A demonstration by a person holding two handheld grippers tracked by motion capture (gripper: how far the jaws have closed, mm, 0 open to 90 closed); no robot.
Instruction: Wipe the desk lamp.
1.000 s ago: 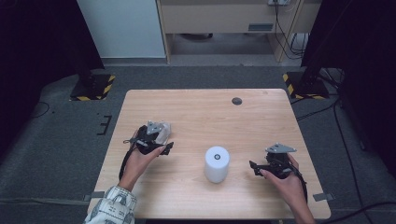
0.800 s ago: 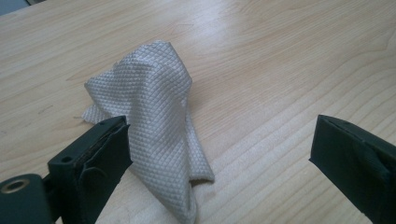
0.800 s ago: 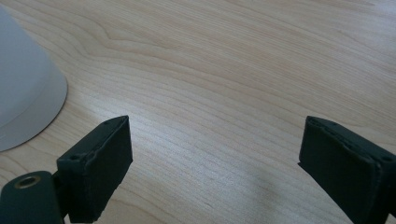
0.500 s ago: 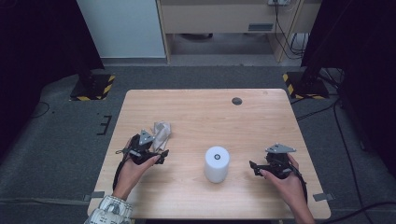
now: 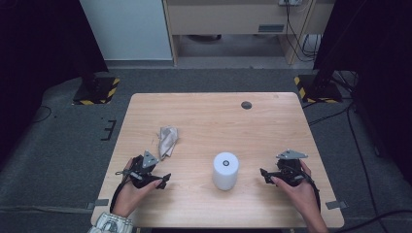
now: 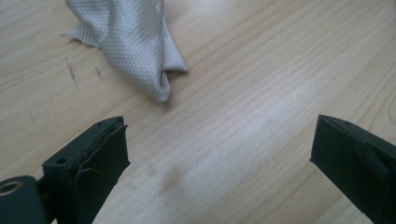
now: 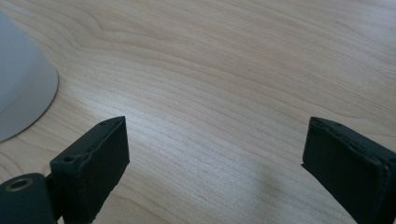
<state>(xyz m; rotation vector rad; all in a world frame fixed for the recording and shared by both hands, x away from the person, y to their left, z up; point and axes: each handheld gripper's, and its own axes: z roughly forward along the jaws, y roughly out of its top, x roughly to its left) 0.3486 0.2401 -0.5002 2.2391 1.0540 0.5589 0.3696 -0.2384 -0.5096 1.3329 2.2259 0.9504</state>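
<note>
Presently, crumpled grey woven cloth [image 5: 167, 140] lay just beyond the wide-open left gripper [image 5: 154, 182], well left of the white paper roll [image 5: 225, 170]; judged light, limp, best pinched at a raised fold.

- In the left gripper view, the grey cloth [image 6: 135, 44] is running off the top edge, so its far end is staying out of sight.
- In the same view, the left gripper [image 6: 219, 154] is showing just its two jaw tips; the right-hand jaw is being cut by the right and bottom edges.
- In the right gripper view, the white roll [image 7: 21, 74] is being cropped by the left edge, leaving only a blurred curve of its base.
- In the high view, the person's right hand [image 5: 299, 187] is covering much of the right gripper [image 5: 272, 175].
- The small dark disc [image 5: 246, 105] on the table [image 5: 272, 126] is appearing too small to identify.
</note>
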